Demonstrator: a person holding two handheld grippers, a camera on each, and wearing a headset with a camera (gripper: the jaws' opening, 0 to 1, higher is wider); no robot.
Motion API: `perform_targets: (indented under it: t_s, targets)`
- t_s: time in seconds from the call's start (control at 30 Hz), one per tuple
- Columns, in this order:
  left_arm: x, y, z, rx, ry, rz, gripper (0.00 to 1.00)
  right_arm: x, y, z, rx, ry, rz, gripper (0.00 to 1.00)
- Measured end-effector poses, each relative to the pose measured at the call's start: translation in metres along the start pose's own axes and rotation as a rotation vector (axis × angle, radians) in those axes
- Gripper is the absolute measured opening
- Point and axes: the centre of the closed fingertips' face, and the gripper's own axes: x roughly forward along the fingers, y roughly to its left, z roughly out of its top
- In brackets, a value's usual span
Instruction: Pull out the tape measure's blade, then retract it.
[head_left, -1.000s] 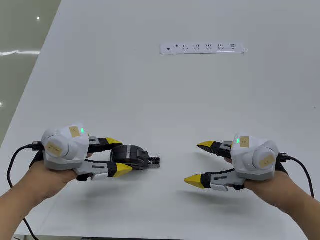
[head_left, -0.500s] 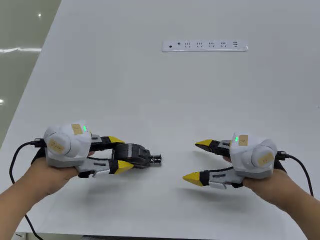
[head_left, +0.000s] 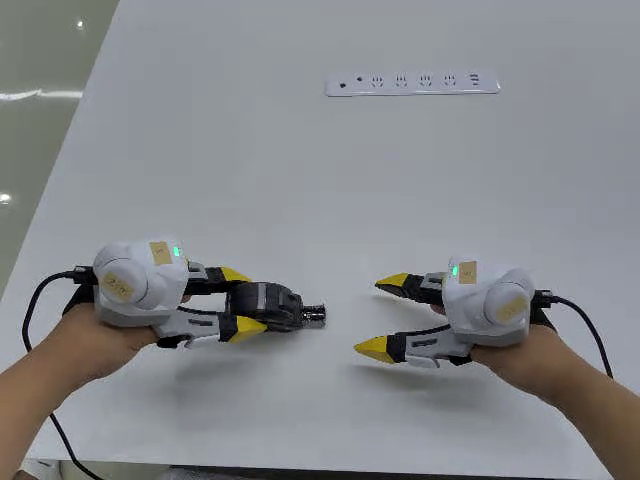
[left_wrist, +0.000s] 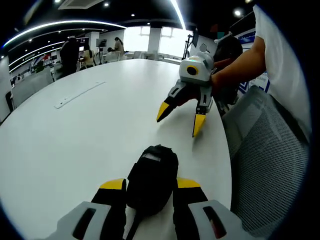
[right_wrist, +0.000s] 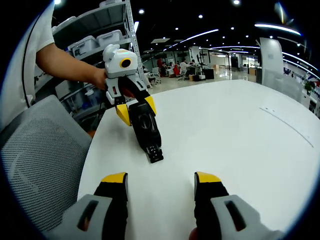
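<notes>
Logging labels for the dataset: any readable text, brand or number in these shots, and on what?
None readable.
Tan stickers on left claw and right claw: marks too small to read.
Tape measure: no legible brand.
Power strip: no legible print.
Blue sign, left gripper view: blurred.

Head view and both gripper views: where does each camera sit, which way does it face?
Head view: on the person's headset, looking forward and down at the white table; both forearms, left gripper and right gripper show.
Left gripper view: on the left gripper, facing along its yellow-tipped fingers toward the right gripper; the person's right arm shows.
Right gripper view: on the right gripper, facing the left gripper; the left arm shows.
Shared: both gripper views face each other across the black tape measure in the left fingers.
</notes>
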Motion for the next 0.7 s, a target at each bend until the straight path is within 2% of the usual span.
perform_targets:
  t_s: [0.33, 0.7]
  targets:
    - [0.001, 0.0, -0.001, 0.02, 0.022, -0.011, 0.33, 0.026, 0.005, 0.007, -0.058, 0.011, 0.048, 0.48]
    - [0.001, 0.001, -0.002, 0.035, 0.046, -0.011, 0.32, 0.047, 0.011, 0.012, -0.121, 0.025, 0.093, 0.42]
